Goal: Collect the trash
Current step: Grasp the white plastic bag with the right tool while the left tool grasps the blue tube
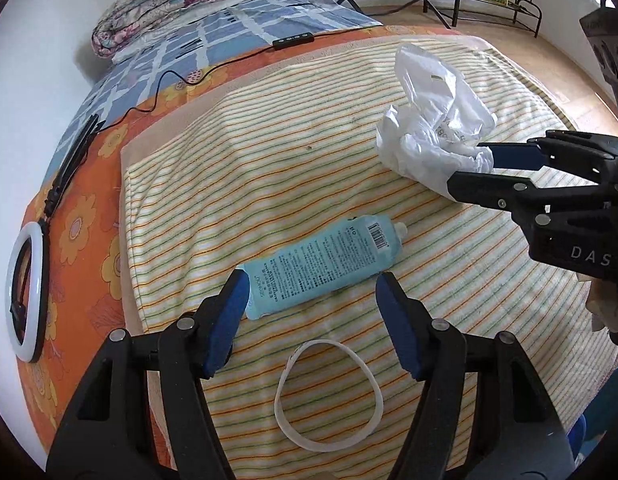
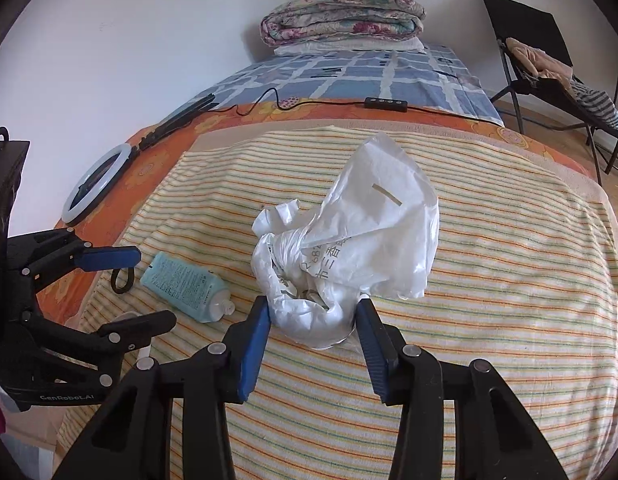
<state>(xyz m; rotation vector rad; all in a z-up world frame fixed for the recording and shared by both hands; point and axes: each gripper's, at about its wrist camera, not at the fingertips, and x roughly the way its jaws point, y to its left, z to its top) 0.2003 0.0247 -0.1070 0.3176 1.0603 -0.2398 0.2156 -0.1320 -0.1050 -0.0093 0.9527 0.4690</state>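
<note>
Landmark for all positions: the striped cloth (image 1: pixel 269 184) spread over the bed.

Far left, off the cloth on the orange sheet: a ring light (image 1: pixel 23 296) with its stand and cable; not trash, untouched.

Left of the cloth's centre: a blue tube (image 1: pixel 321 264), lying flat, cap end toward the right; nearer the cloth's front edge, a white band (image 1: pixel 329 396), also flat. The left gripper (image 1: pixel 311 300) stands with its jaws wide apart and empty; the tube lies between and just ahead of the tips, the flat end close by the left tip, the right tip apart from it; no contact can be confirmed. The band lies between the fingers, behind the tips.

Right of centre on the cloth: a crumpled white plastic bag (image 2: pixel 349 248), upper part standing loose. The right gripper (image 2: pixel 313 312) has its jaws partly open with the bag's lower bunch between them; both pads (image 2: pixel 257 336) appear to touch the plastic; whether it is firmly pinched cannot be told.

Progress, as judged: early; nothing lies inside the bag as far as can be seen; tube and band remain on the cloth; the bag is being secured, presumably as the receptacle.
</note>
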